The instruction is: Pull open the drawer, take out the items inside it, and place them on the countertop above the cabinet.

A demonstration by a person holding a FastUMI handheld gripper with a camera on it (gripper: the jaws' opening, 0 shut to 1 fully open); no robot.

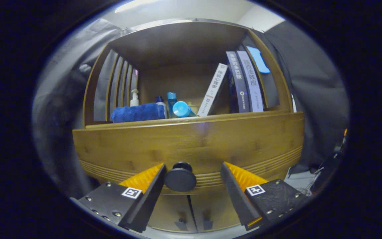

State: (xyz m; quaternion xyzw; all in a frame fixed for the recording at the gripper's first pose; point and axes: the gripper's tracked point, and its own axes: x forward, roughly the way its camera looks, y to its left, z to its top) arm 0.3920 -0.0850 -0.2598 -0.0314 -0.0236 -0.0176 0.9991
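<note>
In the gripper view, we see the gripper (192,172) in the lower part of the frame with its two fingers apart. Between them sits the round dark knob (180,177) of the drawer (191,146). The knob lies close to the left finger, perhaps touching it; we cannot tell for sure. The right finger stands clear of the knob, so the fingers are not clamped on it.

The wooden drawer front fills the middle of the frame and looks closed. Below it, at the bottom centre, we see two cabinet doors (187,212).

Above the drawer is the countertop (191,119), inside an open shelf. On it, at centre left, lies a rolled blue towel (138,113), with a pump bottle (134,98) behind it and blue bottles (177,107) beside it. At upper right several books (240,83) lean.
</note>
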